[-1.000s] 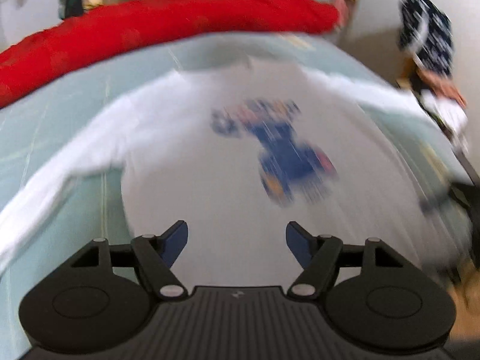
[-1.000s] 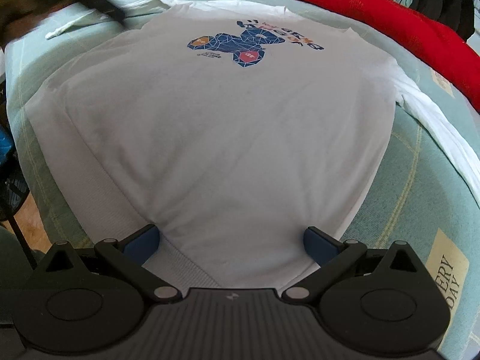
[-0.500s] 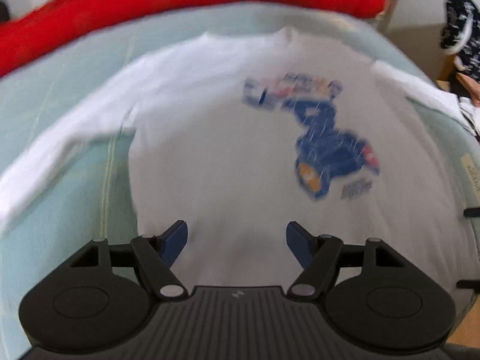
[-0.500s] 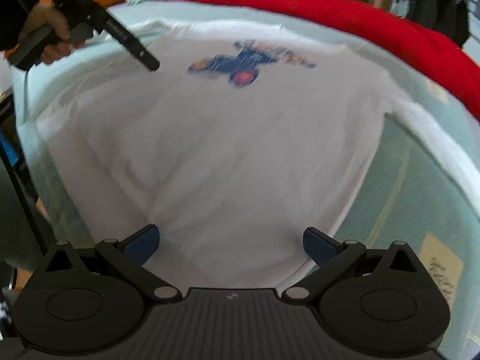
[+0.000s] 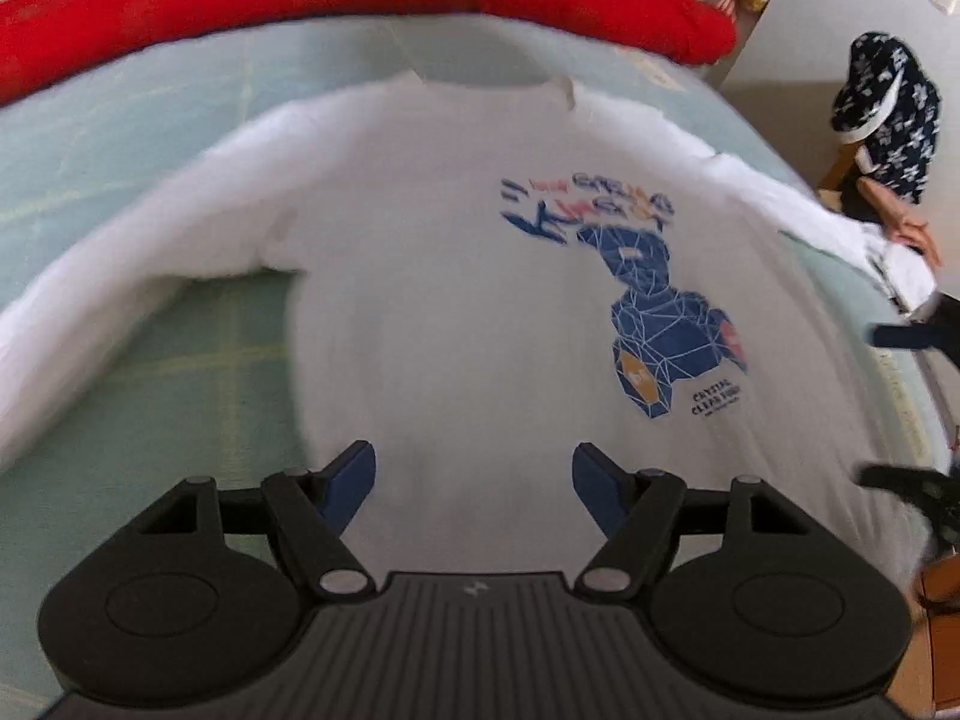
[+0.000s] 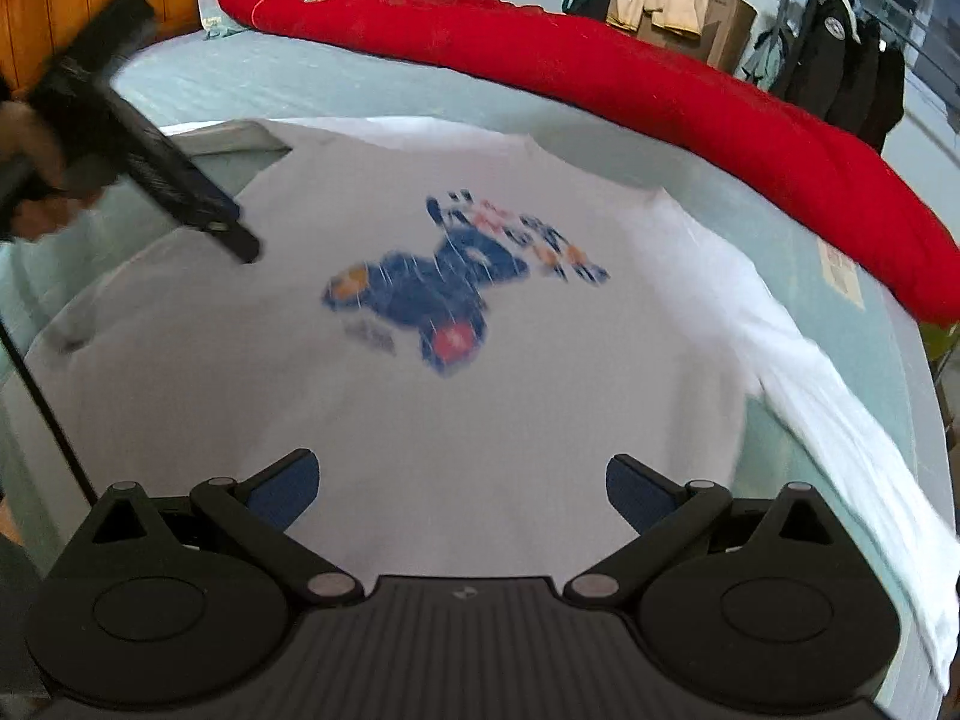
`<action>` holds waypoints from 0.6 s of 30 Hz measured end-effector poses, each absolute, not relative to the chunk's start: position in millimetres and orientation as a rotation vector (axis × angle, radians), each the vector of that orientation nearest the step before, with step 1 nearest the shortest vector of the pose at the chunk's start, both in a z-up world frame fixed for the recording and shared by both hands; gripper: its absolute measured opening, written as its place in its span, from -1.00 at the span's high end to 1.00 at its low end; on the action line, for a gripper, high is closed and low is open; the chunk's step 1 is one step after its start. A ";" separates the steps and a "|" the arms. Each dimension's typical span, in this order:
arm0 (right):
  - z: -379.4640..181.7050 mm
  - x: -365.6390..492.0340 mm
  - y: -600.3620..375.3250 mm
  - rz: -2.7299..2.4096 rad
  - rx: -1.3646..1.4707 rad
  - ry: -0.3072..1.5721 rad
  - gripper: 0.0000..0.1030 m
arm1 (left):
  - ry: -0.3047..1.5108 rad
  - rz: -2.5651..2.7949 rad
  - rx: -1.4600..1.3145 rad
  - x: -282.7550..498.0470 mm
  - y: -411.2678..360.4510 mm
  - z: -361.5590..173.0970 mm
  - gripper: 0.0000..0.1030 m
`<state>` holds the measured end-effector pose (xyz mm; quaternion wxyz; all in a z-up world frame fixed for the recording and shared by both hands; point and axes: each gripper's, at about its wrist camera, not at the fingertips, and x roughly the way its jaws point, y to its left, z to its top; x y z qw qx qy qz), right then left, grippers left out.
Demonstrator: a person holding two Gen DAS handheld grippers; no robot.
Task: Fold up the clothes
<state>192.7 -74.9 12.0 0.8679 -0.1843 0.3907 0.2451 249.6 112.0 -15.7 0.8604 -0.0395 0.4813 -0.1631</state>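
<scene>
Both views have shifted since a second ago: the left one has swung so the print sits to the right of centre, and the right one has pulled up and back, showing more of the bed.

Left hand-held gripper [image 5: 474, 480] hovers over the lower body of the white long-sleeved shirt [image 5: 432, 312], its 2 blue pads apart with only cloth seen below them, nothing pinched. Right hand-held gripper [image 6: 462, 489] likewise hangs over the shirt's lower part, jaws wide apart and empty. In the right view the left tool shows as a dark blurred bar at the upper left, gripped by a hand [image 6: 24, 174], over the shirt's sleeve side.

The shirt lies flat, front up, on the pale green bed [image 6: 312, 84], both sleeves spread outward, with the blue print [image 5: 654, 312] on its chest. A long red quilt [image 6: 630, 78] runs along the far edge of the bed, just beyond the collar. Hanging dark jackets [image 6: 840, 54] and a cardboard box [image 6: 720, 24] stand behind it.
</scene>
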 end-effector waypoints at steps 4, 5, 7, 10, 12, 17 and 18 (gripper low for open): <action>19.2 216.8 -27.5 0.533 -0.359 0.778 -1.00 | 0.906 -0.279 -0.143 264.6 164.1 8.2 -0.39; 17.9 222.7 -15.3 0.540 -0.360 0.773 -1.00 | 0.875 -0.268 -0.148 270.3 174.9 11.7 -0.39; 13.8 233.9 8.4 0.561 -0.370 0.767 -1.00 | 0.836 -0.252 -0.144 282.4 192.0 12.7 -0.39; 5.8 250.5 40.7 0.600 -0.374 0.759 -1.00 | 0.853 -0.228 -0.162 297.3 210.1 -1.9 -0.37; 0.7 259.3 57.2 0.618 -0.379 0.764 -1.00 | 0.902 -0.218 -0.176 298.2 216.8 -18.6 -0.37; -13.5 269.6 71.1 0.626 -0.406 0.842 -1.00 | 0.993 -0.177 -0.211 281.9 237.1 -41.7 -0.37; -16.5 271.2 71.5 0.624 -0.412 0.862 -1.00 | 0.986 -0.169 -0.227 277.3 242.3 -38.2 -0.37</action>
